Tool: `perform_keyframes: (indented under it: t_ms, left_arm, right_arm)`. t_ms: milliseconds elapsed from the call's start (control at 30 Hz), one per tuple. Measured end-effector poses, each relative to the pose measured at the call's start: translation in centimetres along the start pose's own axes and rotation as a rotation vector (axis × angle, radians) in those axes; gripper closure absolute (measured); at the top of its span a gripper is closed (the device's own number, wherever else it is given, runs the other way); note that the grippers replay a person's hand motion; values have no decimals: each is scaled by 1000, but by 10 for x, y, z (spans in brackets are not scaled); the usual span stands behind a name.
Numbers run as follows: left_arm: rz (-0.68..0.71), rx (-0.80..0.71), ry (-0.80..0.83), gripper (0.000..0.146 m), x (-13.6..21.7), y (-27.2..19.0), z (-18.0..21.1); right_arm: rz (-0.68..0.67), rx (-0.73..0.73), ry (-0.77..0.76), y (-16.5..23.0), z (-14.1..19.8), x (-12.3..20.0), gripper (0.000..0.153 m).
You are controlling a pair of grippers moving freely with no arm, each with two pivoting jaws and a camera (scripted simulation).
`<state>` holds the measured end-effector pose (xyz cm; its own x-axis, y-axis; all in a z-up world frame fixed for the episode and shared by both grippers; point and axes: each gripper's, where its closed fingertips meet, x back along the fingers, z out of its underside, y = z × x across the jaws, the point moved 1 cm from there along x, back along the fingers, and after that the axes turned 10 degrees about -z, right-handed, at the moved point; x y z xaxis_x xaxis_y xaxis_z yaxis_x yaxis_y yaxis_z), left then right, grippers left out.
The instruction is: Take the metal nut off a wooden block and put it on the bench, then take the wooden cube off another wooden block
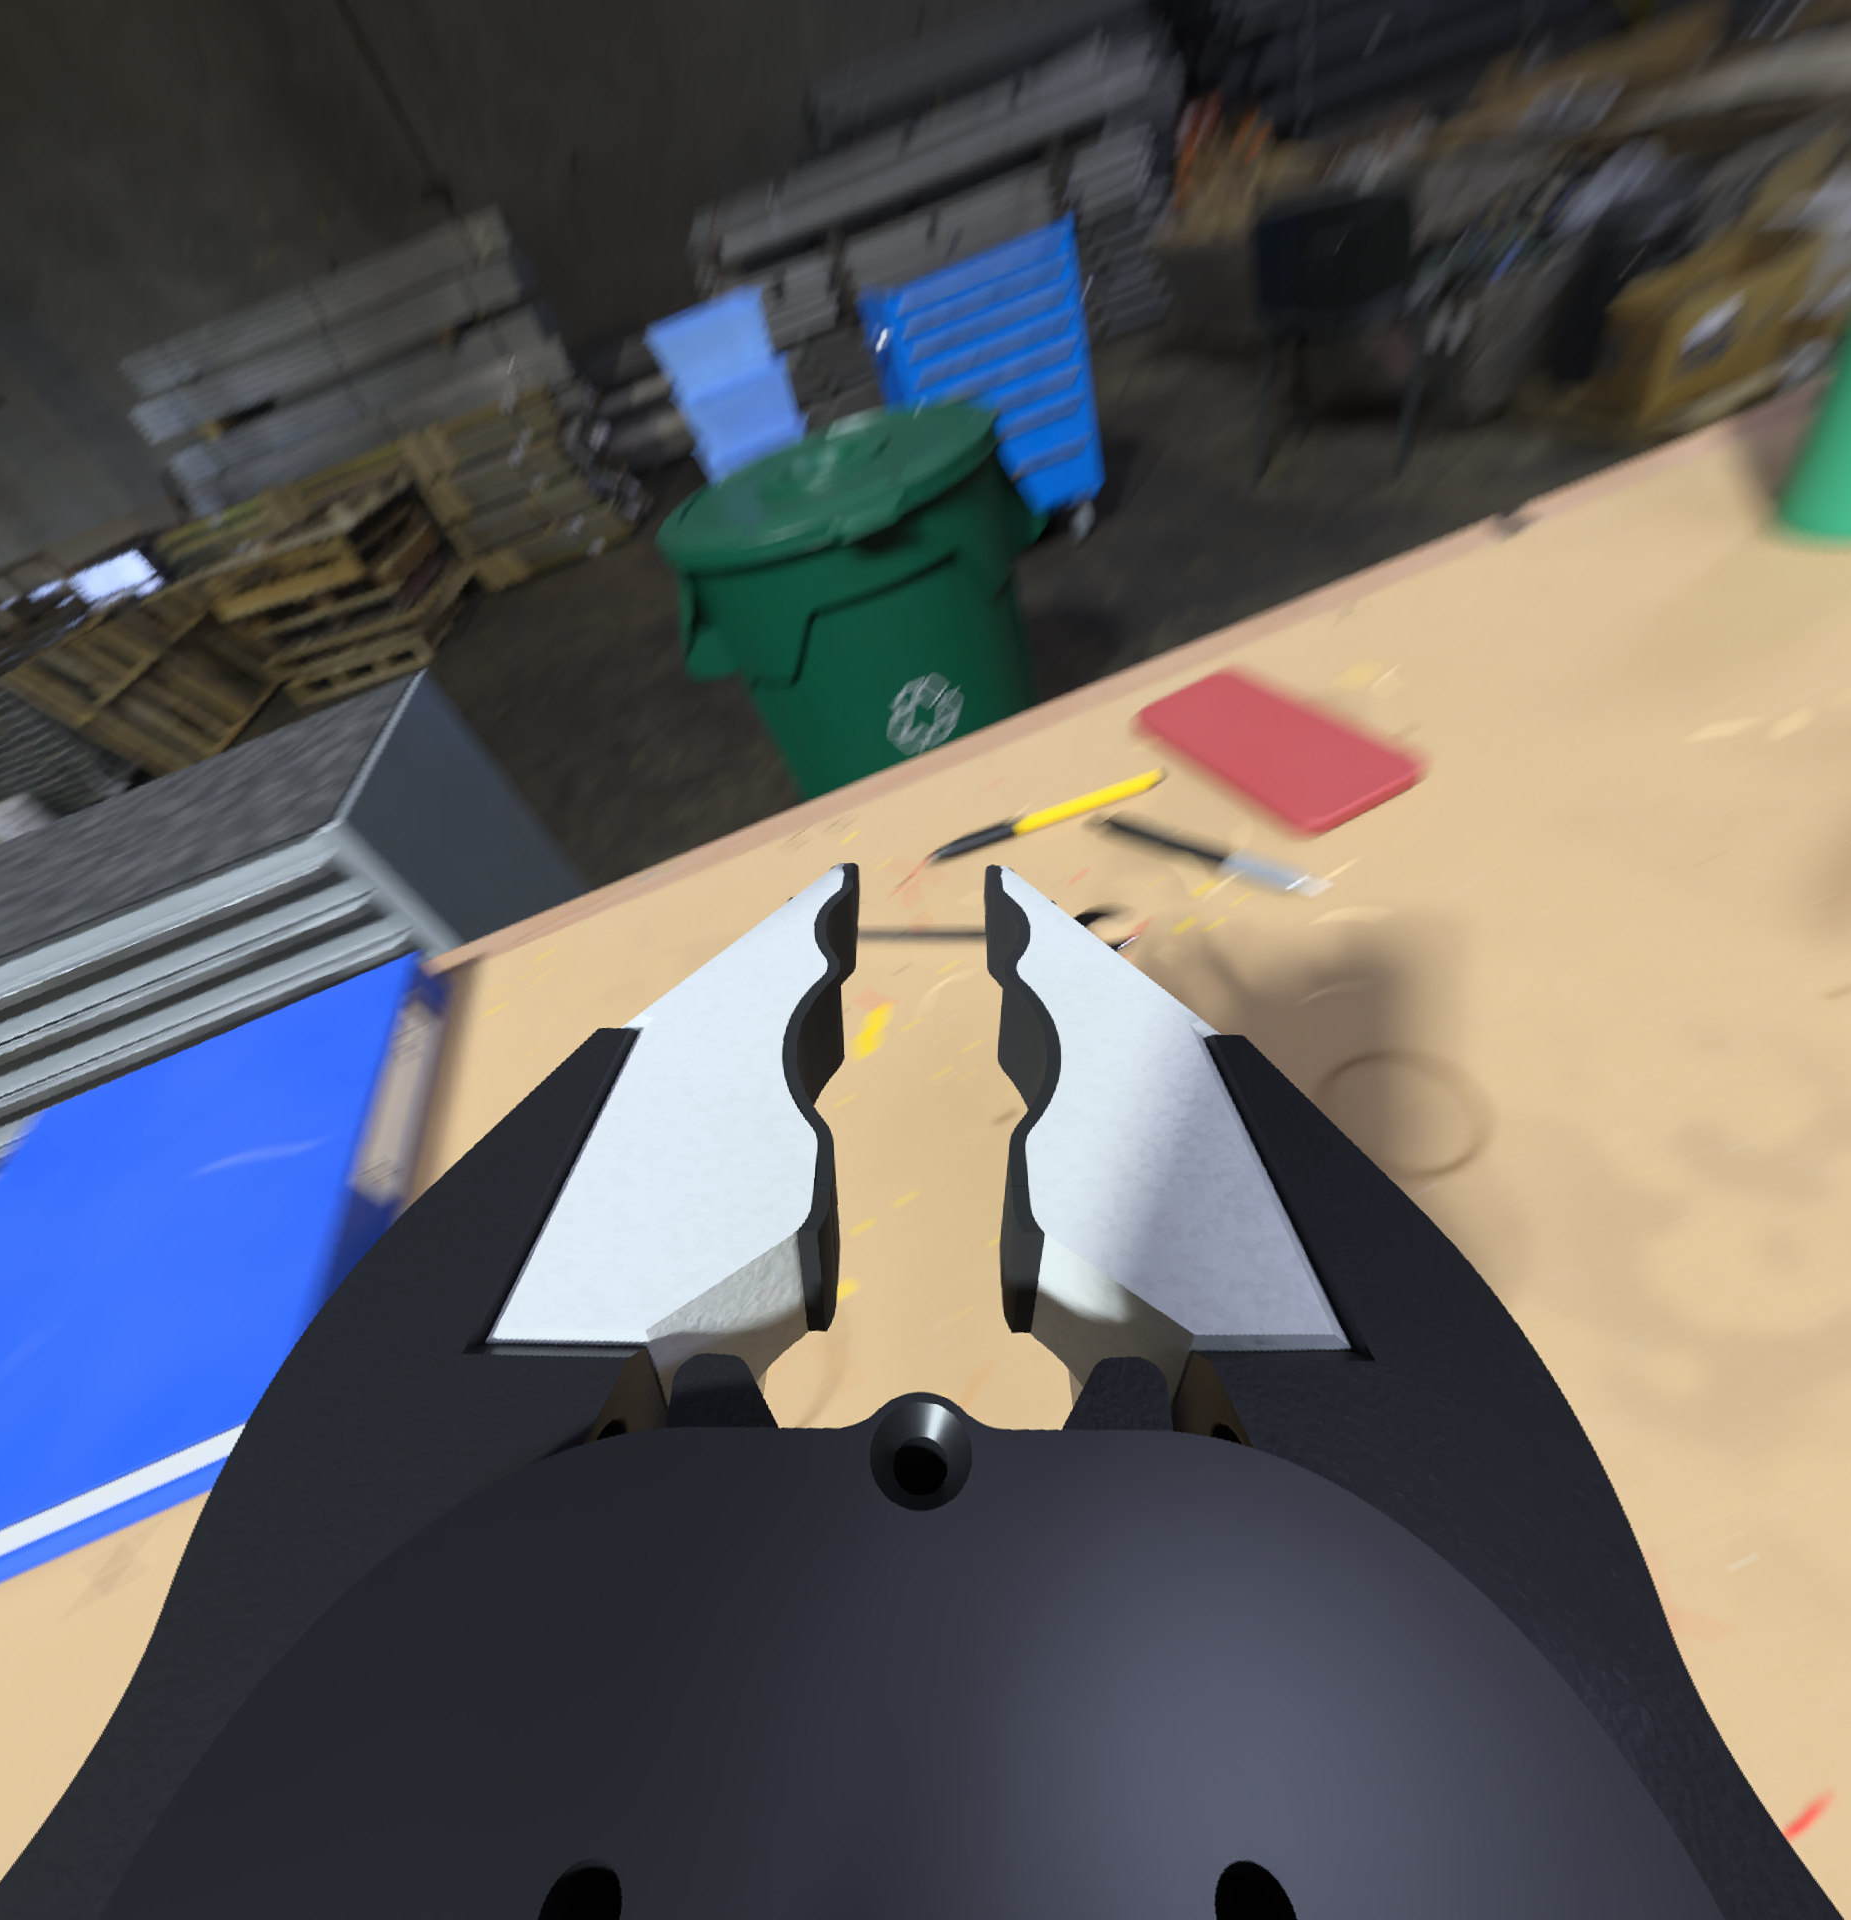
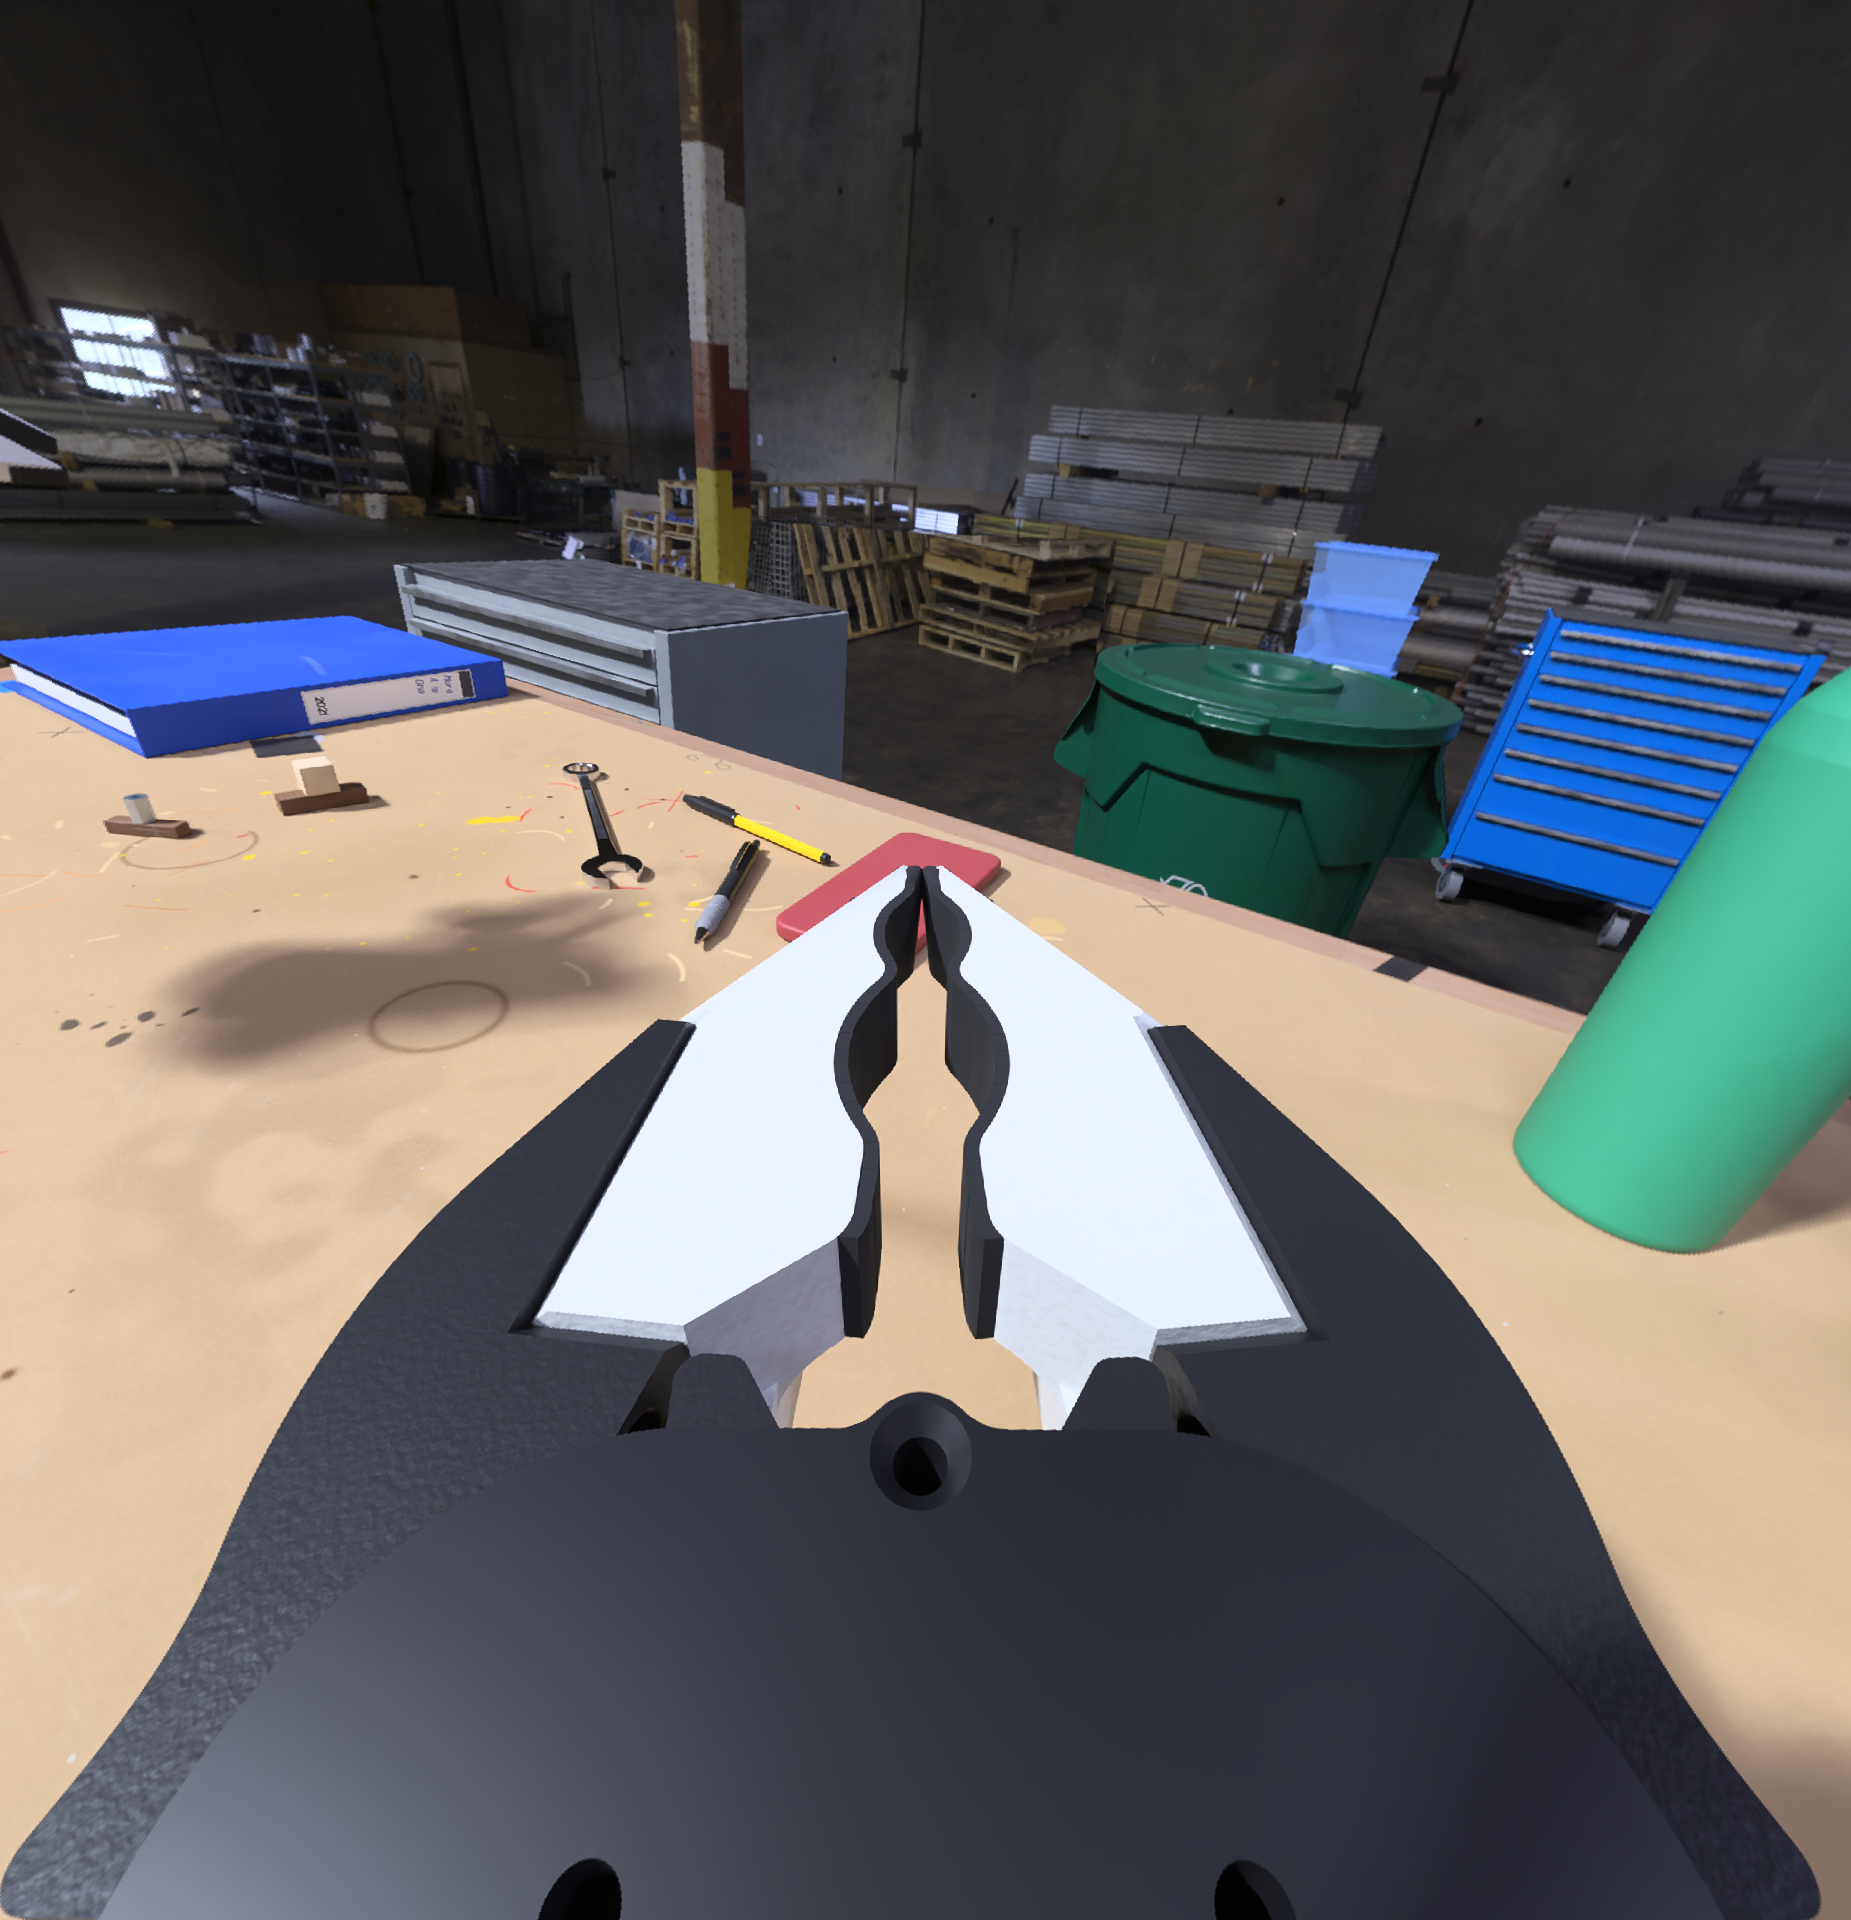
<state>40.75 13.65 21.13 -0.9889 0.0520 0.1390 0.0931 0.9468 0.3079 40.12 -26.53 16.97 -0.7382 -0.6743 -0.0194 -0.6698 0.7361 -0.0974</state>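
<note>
so we are at the first step, nothing picked. nut (image 2: 139, 806) sits on its block (image 2: 149, 827) near the binder (image 2: 225, 675); cube (image 2: 314, 775) on its block (image 2: 322, 798) beside. left gripper (image 1: 921, 883) narrowly parted, right gripper (image 2: 921, 878) nearly closed, both empty. next we likely need a reach to the nut.

You can see writing in two places. The blue ring binder (image 2: 246, 675) lying on the surface (image 2: 277, 1143) carries a pale spine label (image 2: 386, 694) with small dark printed characters. The green lidded bin (image 2: 1253, 779) beyond the surface's edge bears a white recycling symbol (image 1: 923, 711) on its side, blurred in the left wrist view. Nothing else shows any lettering.
</note>
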Motion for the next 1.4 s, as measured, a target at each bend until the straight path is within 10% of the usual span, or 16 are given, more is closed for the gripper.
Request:
perform_keyframes:
  t_ms: [267, 633, 1400]
  left_arm:
    - [147, -263, 580, 104, -26, 142, 72]
    - [475, -653, 1247, 96, -18, 133, 200]
    - [714, -677, 1214, 130, -39, 98, 222]
  right_arm:
    - [-28, -5, 11, -1, -5, 5, 153]
    - [-48, -36, 101, 1, 19, 5, 153]
    - [-86, -89, 161, 2, 43, 0, 153]
